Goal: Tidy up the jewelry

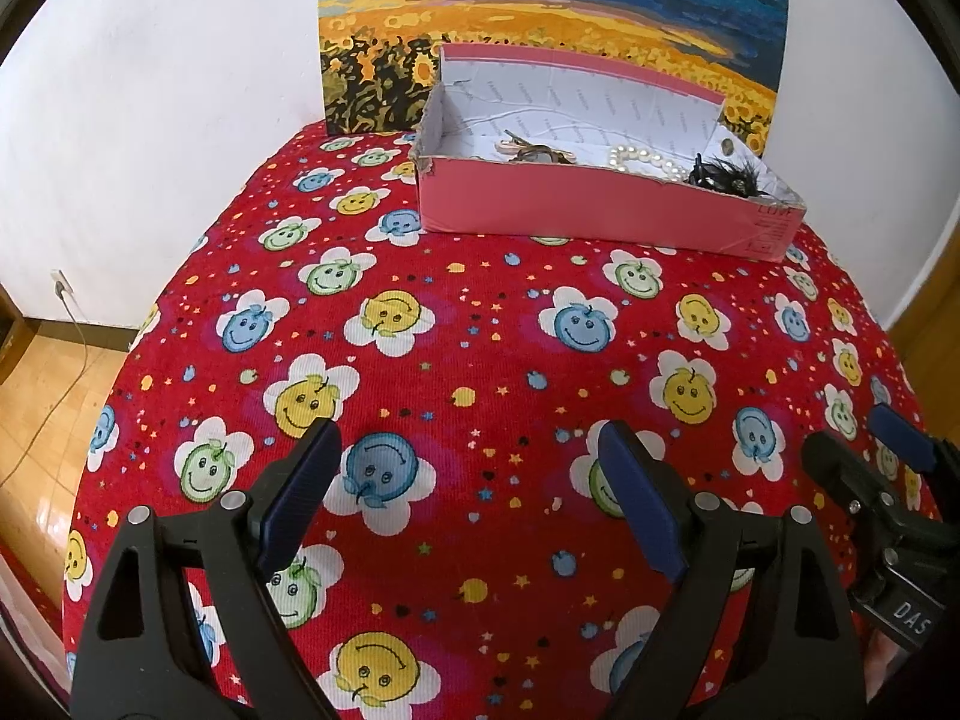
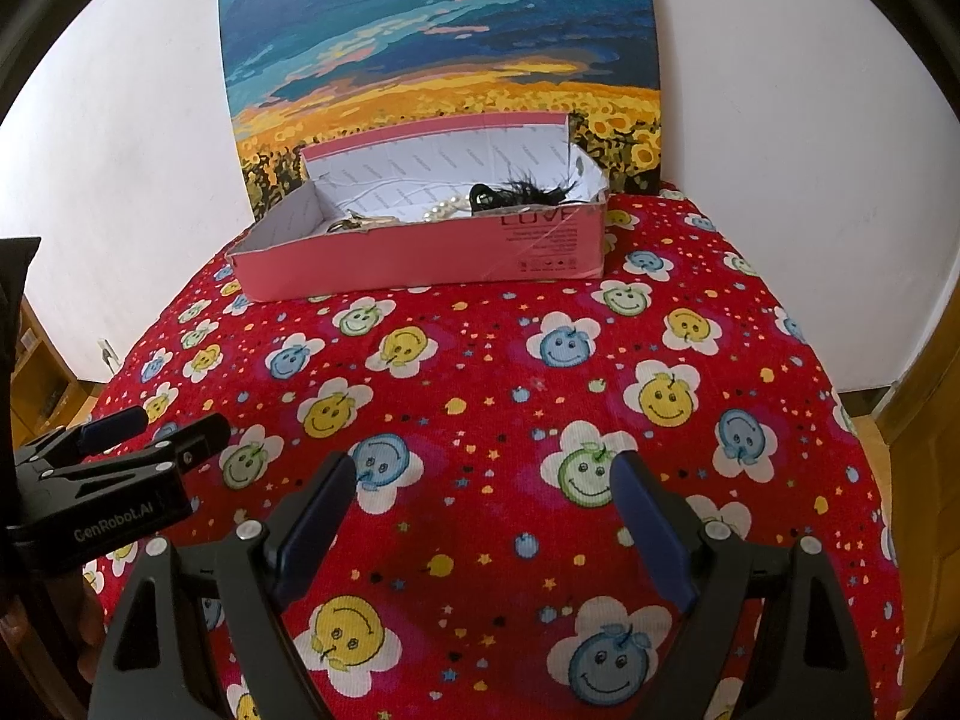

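A pink cardboard box (image 1: pixel 576 204) stands at the far side of the table; it also shows in the right wrist view (image 2: pixel 420 252). Inside lie a white pearl string (image 1: pixel 645 161), a black feathery piece (image 1: pixel 729 174) and a metal trinket (image 1: pixel 534 151). The pearl string (image 2: pixel 447 207) and black feathery piece (image 2: pixel 528 192) show in the right view too. My left gripper (image 1: pixel 471 468) is open and empty over the cloth, near the front. My right gripper (image 2: pixel 486 495) is open and empty beside it; it also shows in the left view (image 1: pixel 864 450).
A red cloth with smiley flowers (image 1: pixel 480 348) covers the round table. A sunflower painting (image 1: pixel 540 12) leans on the white wall behind the box. Wooden floor (image 1: pixel 48 408) lies below the table's left edge. The left gripper shows at the right view's left edge (image 2: pixel 150 426).
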Demonstrator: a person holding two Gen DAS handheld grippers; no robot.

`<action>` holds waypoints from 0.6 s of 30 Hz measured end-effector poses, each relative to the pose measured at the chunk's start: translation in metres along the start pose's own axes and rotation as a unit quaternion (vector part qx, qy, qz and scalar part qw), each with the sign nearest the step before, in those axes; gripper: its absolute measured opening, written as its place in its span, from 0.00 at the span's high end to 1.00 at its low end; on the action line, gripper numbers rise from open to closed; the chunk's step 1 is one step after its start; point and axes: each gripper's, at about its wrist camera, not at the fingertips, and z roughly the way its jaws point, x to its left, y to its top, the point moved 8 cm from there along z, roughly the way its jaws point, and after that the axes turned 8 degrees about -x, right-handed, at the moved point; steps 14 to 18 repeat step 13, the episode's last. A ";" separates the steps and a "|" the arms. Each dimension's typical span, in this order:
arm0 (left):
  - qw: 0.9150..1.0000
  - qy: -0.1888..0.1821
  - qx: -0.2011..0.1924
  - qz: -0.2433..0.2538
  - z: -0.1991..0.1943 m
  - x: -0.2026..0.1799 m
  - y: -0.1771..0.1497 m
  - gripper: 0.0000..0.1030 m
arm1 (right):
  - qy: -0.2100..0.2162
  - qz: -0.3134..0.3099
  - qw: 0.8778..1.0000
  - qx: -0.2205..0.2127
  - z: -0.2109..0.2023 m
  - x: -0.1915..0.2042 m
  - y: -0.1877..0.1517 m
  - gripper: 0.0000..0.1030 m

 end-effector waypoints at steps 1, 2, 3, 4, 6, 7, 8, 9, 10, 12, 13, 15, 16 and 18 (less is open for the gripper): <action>1.000 0.000 0.000 -0.001 0.000 0.000 0.000 0.16 | 0.000 -0.001 1.000 0.000 0.000 0.000 0.001 0.14; 1.000 0.001 0.000 -0.001 0.000 0.000 0.000 0.16 | 0.000 -0.002 1.000 -0.001 0.000 -0.001 0.001 0.14; 1.000 0.000 0.000 0.000 0.000 0.000 0.000 0.16 | 0.000 -0.002 1.000 -0.001 0.000 0.000 0.001 0.14; 1.000 0.000 0.001 0.000 0.000 0.000 -0.001 0.16 | 0.000 -0.001 1.000 0.000 -0.001 0.000 0.001 0.14; 1.000 0.001 0.003 -0.001 0.000 0.001 -0.001 0.16 | -0.001 -0.001 1.000 -0.001 -0.001 0.000 0.001 0.14; 1.000 0.001 0.005 -0.001 0.001 0.001 -0.002 0.16 | -0.001 -0.001 1.000 0.000 -0.001 0.001 0.000 0.14; 1.000 0.002 0.008 -0.002 0.002 0.001 -0.003 0.16 | -0.001 -0.001 1.000 0.000 -0.001 0.001 0.000 0.14; 1.000 0.001 0.011 -0.003 0.003 0.002 -0.004 0.16 | -0.001 0.000 1.000 0.001 -0.001 0.000 0.001 0.14; 1.000 0.001 0.013 -0.005 0.004 0.002 -0.005 0.16 | -0.001 0.002 1.000 0.001 0.000 -0.001 0.001 0.14; 1.000 0.002 0.014 -0.007 0.006 0.002 -0.006 0.16 | -0.001 0.004 1.000 0.003 0.000 -0.002 0.001 0.14; 1.000 0.002 0.015 -0.007 0.006 0.003 -0.006 0.16 | -0.002 0.005 1.000 0.004 -0.001 -0.002 0.000 0.14; 1.000 0.002 0.015 -0.007 0.006 0.003 -0.006 0.16 | -0.002 0.005 1.000 0.004 -0.001 -0.002 0.000 0.14; 1.000 0.002 0.015 -0.007 0.006 0.003 -0.006 0.16 | -0.002 0.005 1.000 0.004 -0.001 -0.002 0.000 0.14; 1.000 0.002 0.015 -0.007 0.006 0.003 -0.006 0.16 | -0.002 0.005 1.000 0.004 -0.001 -0.002 0.000 0.14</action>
